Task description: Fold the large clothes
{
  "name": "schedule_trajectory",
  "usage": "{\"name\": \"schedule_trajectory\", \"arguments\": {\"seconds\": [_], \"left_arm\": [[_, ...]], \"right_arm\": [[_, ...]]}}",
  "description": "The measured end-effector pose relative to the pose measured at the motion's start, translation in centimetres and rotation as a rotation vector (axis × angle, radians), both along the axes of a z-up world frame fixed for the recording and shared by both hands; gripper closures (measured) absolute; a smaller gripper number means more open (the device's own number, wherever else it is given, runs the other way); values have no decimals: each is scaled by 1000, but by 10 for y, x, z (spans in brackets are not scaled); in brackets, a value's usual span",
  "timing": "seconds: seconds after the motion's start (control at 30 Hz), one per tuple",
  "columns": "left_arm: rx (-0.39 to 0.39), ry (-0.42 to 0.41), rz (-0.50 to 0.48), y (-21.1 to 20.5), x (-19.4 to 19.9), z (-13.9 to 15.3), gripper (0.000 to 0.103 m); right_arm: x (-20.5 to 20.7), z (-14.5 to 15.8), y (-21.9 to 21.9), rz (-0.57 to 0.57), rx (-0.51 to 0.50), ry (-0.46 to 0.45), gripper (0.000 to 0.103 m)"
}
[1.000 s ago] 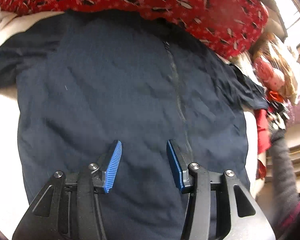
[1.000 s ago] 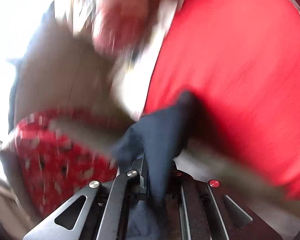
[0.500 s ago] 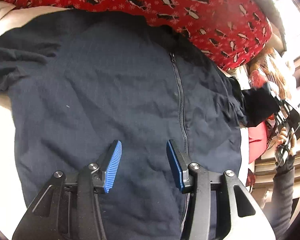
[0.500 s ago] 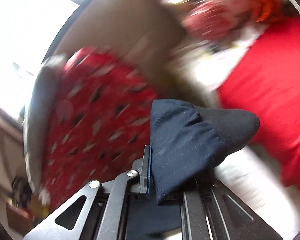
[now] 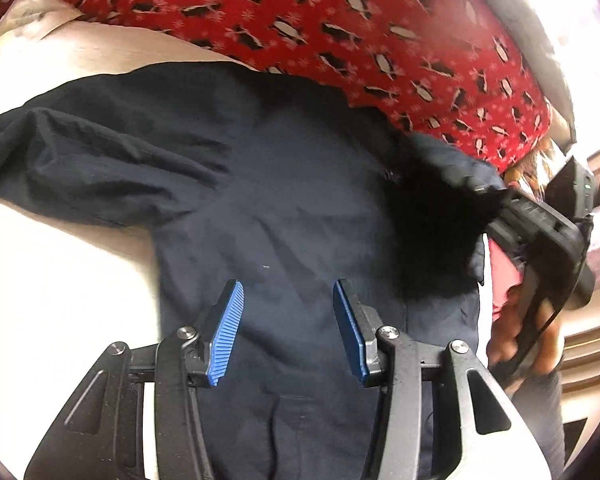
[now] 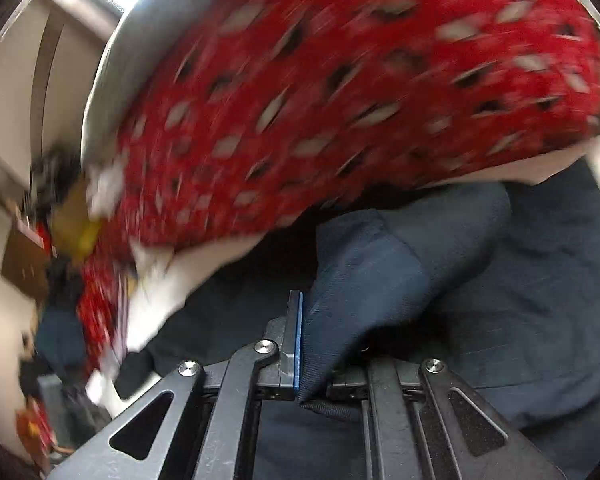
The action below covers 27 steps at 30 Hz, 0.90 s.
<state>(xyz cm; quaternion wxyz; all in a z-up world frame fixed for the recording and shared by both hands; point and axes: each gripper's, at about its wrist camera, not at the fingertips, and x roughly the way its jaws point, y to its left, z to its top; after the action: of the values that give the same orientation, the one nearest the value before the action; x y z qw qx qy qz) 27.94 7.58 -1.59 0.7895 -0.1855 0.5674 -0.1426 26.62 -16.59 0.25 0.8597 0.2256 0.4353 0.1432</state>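
Right claw [image 6: 320, 344] pinching navy jacket sleeve [image 6: 372, 272] (tightly), left claw [image 5: 288, 328] agape, empty

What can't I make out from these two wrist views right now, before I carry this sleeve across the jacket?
- Left wrist view: the jacket hem is cut off by the bottom edge, behind the left gripper.
- Left wrist view: the zipper's upper part is hidden under the lifted sleeve.
- Right wrist view: the right gripper's far finger is covered by the sleeve cloth.
- Right wrist view: the red penguin blanket and clutter at left are motion-blurred.
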Motion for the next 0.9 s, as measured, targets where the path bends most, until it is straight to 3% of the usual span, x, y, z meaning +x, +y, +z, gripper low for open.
{"name": "schedule_trajectory", "arguments": {"seconds": [0.07, 0.1, 0.13, 0.17, 0.3, 0.37, 0.43, 0.5, 0.6, 0.67, 0.7, 0.73, 0.9], "left_arm": [[-7, 6, 13, 7, 1, -2, 58], [-11, 12, 19, 10, 2, -3, 58], [-18, 19, 26, 12, 2, -5, 58], [-23, 25, 29, 14, 2, -5, 58], [-26, 42, 7, 3, 6, -8, 58], [-32, 49, -39, -16, 14, -10, 58], [-47, 65, -76, -36, 21, -17, 51], [-60, 98, -81, -57, 33, -27, 51], [-35, 132, -50, -77, 45, -40, 50], [-41, 114, 15, -79, 51, -39, 51], [-46, 101, 47, -77, 52, -37, 63], [-41, 84, 87, -73, 53, -33, 89], [-59, -6, 245, -34, 40, -2, 92]], "right_arm": [[1, -14, 34, 52, -27, 22, 91], [1, -24, 53, 72, -53, 43, 83], [-1, -37, 68, 94, -77, 73, 69], [-2, -47, 76, 110, -91, 102, 64], [-26, -71, 87, 171, -37, 178, 60], [-51, -66, 65, 171, 47, 162, 57], [-70, -59, 38, 128, 73, 141, 49], [-87, -51, 5, 54, 84, 127, 47], [-114, -47, -51, -54, 122, 123, 47], [-128, -47, -85, -118, 150, 123, 47], [-132, -45, -99, -151, 160, 115, 47], [-138, -44, -114, -185, 163, 103, 47], [-153, -42, -189, -419, 230, 23, 42]]}}
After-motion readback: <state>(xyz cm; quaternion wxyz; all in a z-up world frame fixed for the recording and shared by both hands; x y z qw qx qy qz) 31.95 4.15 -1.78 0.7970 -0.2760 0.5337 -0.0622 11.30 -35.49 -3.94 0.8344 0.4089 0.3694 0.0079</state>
